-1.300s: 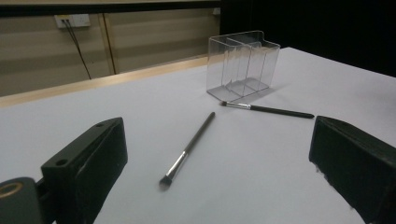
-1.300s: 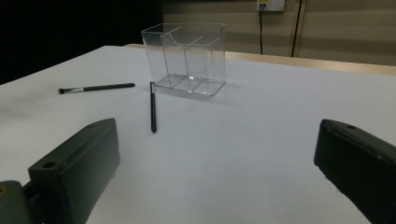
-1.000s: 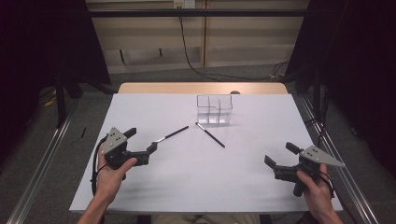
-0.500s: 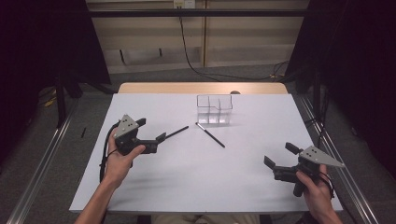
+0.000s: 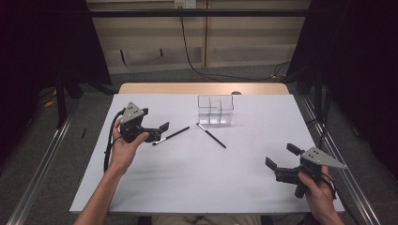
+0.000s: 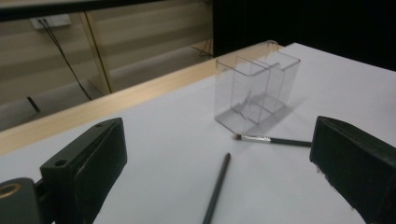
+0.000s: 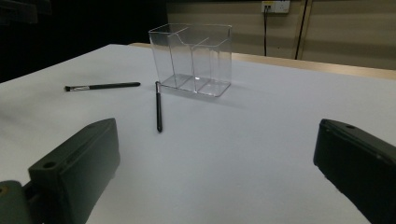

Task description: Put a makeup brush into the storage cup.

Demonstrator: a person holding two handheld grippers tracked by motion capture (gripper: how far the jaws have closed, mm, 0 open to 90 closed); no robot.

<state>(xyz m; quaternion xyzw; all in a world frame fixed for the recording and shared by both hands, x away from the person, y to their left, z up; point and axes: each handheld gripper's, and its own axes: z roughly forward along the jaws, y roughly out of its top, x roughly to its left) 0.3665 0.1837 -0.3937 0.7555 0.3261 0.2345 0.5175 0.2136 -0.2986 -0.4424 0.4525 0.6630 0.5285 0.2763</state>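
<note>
A clear divided container (image 5: 215,109) stands on the white table (image 5: 197,187) toward the back. Two thin black brushes lie in front of it. The left brush (image 5: 171,136) points toward my left gripper (image 5: 154,119), which is open just beside its near end, with nothing between the jaws. In the left gripper view this brush (image 6: 215,191) runs up between the jaws, and the container (image 6: 256,93) stands beyond. The right brush (image 5: 211,136) lies slantwise below the container. My right gripper (image 5: 281,156) rests open at the front right, far from both brushes (image 7: 159,107).
A wooden strip (image 5: 202,88) runs along the table's back edge. Metal rails (image 5: 42,159) run along the floor on both sides. A cable (image 5: 109,150) trails from the left gripper. A wall socket and cable (image 7: 275,6) are behind the table.
My left gripper has moved forward and to the right, up to the near end of the left brush. The right gripper has stayed where it was.
</note>
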